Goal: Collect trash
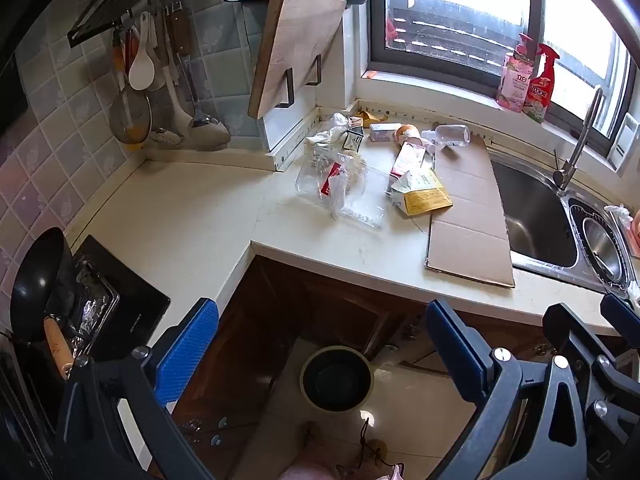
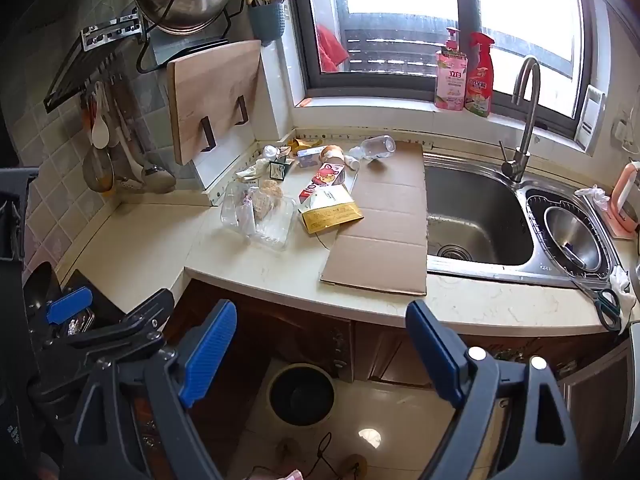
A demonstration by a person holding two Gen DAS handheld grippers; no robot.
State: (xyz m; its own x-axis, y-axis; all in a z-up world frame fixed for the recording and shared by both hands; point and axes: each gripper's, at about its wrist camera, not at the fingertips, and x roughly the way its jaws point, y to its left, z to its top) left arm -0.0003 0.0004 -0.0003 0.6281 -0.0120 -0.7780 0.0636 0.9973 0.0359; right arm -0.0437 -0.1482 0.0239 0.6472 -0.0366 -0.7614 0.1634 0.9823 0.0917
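At nine o'clock in the left wrist view a black wok (image 1: 38, 284) is cut off by the frame edge, and what lies crumpled inside the clear plastic tray (image 1: 340, 184) is hard to make out. The cream L-shaped countertop (image 1: 180, 216) runs from tiled wall to steel sink (image 2: 476, 216) beneath a bright window, a dark bin (image 2: 301, 394) on the floor at six o'clock. Trash lies mid-counter near twelve o'clock: a yellow packet (image 2: 330, 212), a flat cardboard sheet (image 2: 384, 232) with its long axis toward the window, and a clear bottle (image 2: 378, 147) on its side, neck pointing nine o'clock; the left gripper (image 1: 320, 344) and right gripper (image 2: 320, 344) hang wide open, holding nothing.

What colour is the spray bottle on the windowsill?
Red, the spray bottle has a green base; it shows best in the right wrist view.
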